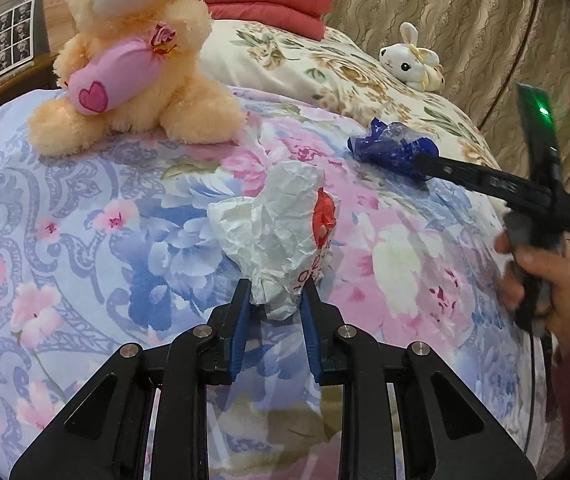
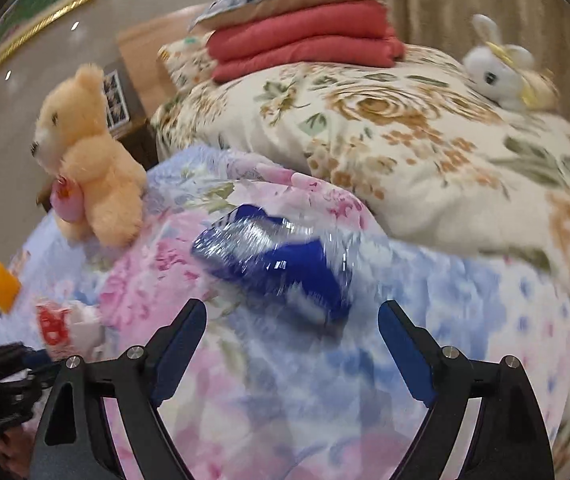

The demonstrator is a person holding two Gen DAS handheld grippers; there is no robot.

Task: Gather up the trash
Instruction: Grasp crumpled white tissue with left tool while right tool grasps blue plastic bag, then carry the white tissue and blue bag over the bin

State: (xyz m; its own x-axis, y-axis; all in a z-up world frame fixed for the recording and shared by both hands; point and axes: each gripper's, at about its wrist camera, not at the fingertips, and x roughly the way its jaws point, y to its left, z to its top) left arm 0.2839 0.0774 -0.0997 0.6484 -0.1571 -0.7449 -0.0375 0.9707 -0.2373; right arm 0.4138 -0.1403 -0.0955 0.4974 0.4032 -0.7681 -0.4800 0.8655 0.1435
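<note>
Crumpled white wrapper [image 1: 277,236] between left hand-held gripper [image 1: 276,300] pads, pinched.

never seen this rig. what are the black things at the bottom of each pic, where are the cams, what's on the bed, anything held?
There is no robot here. A person holds a hand-operated pair of tongs in each hand, and each pair carries a fisheye camera that looks forward along its two fingers. So the black arms at the bottom of each picture are that camera's own tongs.

The left wrist view shows the left tongs closed on a crumpled white wrapper with red print. On the right of that view is the hand that holds the right tongs.

The right wrist view shows the right tongs open and empty, just in front of a crumpled blue wrapper that lies on the floral quilt.

Also on the bed are a teddy bear, a small white bunny and folded red blankets.
</note>
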